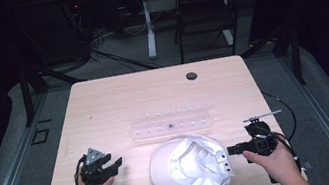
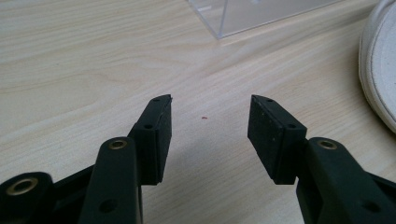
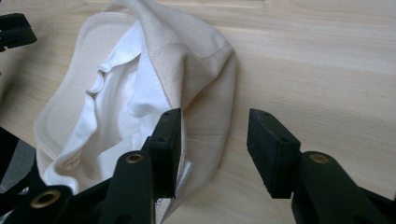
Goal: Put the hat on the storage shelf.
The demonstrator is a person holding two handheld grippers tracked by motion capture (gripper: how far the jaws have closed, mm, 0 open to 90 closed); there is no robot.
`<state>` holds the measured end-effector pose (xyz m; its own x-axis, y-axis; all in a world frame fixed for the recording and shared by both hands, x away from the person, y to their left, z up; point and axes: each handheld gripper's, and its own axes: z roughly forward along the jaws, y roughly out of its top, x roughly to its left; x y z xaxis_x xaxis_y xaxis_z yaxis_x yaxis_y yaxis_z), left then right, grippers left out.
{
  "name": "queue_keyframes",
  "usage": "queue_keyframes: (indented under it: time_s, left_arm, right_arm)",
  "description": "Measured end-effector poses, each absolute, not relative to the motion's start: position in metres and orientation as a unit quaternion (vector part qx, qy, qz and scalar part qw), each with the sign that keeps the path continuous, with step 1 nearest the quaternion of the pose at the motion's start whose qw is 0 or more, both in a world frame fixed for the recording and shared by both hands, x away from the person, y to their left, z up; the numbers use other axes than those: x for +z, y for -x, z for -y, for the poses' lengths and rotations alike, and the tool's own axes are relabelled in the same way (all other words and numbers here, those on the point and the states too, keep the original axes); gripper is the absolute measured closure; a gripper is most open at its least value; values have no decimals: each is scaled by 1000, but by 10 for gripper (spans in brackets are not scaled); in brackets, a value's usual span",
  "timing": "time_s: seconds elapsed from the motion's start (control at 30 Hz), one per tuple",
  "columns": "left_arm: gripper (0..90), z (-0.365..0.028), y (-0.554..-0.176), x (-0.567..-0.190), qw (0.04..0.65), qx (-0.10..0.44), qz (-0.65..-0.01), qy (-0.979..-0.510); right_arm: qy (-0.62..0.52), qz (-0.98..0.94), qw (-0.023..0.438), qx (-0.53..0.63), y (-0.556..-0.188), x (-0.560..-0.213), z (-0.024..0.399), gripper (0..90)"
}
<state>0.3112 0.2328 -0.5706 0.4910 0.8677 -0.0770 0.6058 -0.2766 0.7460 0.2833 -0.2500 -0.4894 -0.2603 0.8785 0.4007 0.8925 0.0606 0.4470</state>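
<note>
At a pale wooden table (image 1: 102, 98), a person works with two hand-held grippers on either side of one white cap (image 1: 190, 166), which lies upside down near the front edge, its lining facing up and its crown crumpled.

At left, the left gripper (image 1: 113, 164) rests low on the tabletop beside the cap, its jaws standing wide with nothing between them; bare wood shows between its pads (image 2: 161, 135). In the centre, just beyond the cap, lies one clear plastic tray (image 1: 170, 124) with two rows of small white dots and one dark speck in it. At right, the right gripper (image 1: 230, 151) points at the cap's near side, jaws parted and gripping nothing; the right gripper view shows one pad (image 3: 168, 149) over the cap's edge and the other over bare table.

The step in hand appears to be taking hold of the cap. Done well, the right gripper would probably straddle a single firm edge of the fabric, not the loose lining, and close fully before lifting, while the left gripper steadies the far side.

Count: one cap, one tray, two grippers, two hands.
</note>
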Motion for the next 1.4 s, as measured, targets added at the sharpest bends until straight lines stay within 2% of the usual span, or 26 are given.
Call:
queue_keyframes:
  time_s: [0.2, 0.43, 0.83, 1.03, 1.2, 1.4]
  left_arm:
    - [502, -232, -311, -571, 369, 174, -474, -780]
    - [501, -232, -311, -571, 368, 176, -470, -783]
    - [502, -232, -311, -572, 368, 175, -470, -783]
    - [502, -232, -311, -572, 370, 175, -472, -781]
    - [502, -232, -311, -571, 370, 177, -470, -781]
    - [502, -232, -311, -571, 370, 177, -471, -781]
  right_arm:
    - [601, 730, 48, -322, -279, -494, 244, 536]
    - [597, 735, 66, -315, -278, -503, 234, 509]
    - [601, 731, 110, -303, -280, -523, 221, 516]
    - [608, 729, 109, -297, -281, -525, 219, 593]
    - [609, 731, 111, -287, -283, -522, 219, 710]
    - [608, 739, 93, -275, -286, -515, 219, 730]
